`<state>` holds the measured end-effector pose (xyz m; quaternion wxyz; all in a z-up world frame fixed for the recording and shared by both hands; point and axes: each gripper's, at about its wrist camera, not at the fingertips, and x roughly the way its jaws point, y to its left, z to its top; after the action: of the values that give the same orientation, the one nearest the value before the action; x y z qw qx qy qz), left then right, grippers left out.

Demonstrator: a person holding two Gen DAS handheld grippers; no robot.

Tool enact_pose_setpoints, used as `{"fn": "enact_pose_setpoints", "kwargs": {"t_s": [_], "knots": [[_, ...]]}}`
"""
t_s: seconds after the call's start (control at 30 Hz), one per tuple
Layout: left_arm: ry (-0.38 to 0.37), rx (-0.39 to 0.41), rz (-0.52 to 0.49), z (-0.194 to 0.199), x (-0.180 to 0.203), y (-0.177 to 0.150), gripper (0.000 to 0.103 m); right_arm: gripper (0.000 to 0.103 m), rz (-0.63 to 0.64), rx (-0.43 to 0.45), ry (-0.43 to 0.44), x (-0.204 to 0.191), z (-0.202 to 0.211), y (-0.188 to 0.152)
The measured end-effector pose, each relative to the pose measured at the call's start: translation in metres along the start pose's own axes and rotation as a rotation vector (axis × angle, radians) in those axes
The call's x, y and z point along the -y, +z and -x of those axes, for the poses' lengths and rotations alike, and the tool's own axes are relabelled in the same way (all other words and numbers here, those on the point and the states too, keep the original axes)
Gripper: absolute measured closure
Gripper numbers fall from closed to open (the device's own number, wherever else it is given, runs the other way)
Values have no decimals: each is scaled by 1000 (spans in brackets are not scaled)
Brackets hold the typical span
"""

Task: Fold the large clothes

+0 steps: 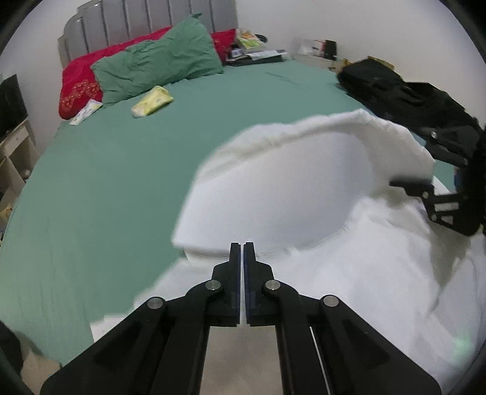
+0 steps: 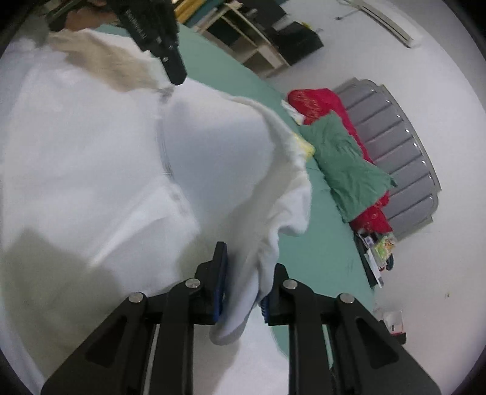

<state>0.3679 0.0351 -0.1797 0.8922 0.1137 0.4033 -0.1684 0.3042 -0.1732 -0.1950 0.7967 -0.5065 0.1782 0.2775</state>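
Observation:
A large white garment (image 1: 303, 194) hangs in the air above the green bed (image 1: 91, 188), with its lower part draped toward the bed's near edge. My left gripper (image 1: 242, 246) is shut, its fingers pinching a thin edge of the white cloth. My right gripper (image 2: 250, 258) is part open, with a bunched fold of the white garment (image 2: 121, 158) between its fingers. The left gripper (image 2: 174, 73) shows at the top of the right wrist view, holding the cloth's far corner. The right gripper (image 1: 410, 185) shows at the right of the left wrist view.
A green pillow (image 1: 161, 60) and a red pillow (image 1: 79, 79) lie at the grey headboard (image 1: 145, 18). A yellow packet (image 1: 152, 101) lies on the sheet. Black clothes (image 1: 410, 97) are heaped at the bed's right side. Shelves (image 2: 252, 39) stand beyond the bed.

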Motion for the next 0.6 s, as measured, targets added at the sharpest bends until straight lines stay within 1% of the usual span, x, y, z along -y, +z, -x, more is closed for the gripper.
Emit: {"fn": "enact_pose_setpoints", "kwargs": {"t_s": [0.1,0.2,0.27,0.3,0.33,0.37,0.43,0.47,0.53,0.57,0.6], "knots": [[4,-16,-15,17,11,-8,101,83,49,7,7,-6,12,-4],[-5,-18,15,42,13,-9,100,83,111,1,21,-9,18,-8],[-6,8,33,63,13,-6,100,83,130,-8,35,-11,25,-13],[-1,25,42,75,13,-5,100,83,127,-14,56,-9,28,-17],[5,41,49,83,12,-3,98,83,127,-23,65,-8,31,-21],[10,56,56,90,11,0,95,83,132,-29,65,-7,34,-25],[15,72,84,96,6,8,79,83,133,-64,94,-6,42,-36],[18,85,106,97,3,10,75,82,116,-87,112,-4,46,-40],[18,102,144,93,0,14,59,76,62,-115,137,0,57,-48],[6,104,162,88,-1,17,58,75,15,-124,164,5,61,-51],[-20,94,180,80,0,19,58,74,-77,-129,216,17,69,-54]]}}
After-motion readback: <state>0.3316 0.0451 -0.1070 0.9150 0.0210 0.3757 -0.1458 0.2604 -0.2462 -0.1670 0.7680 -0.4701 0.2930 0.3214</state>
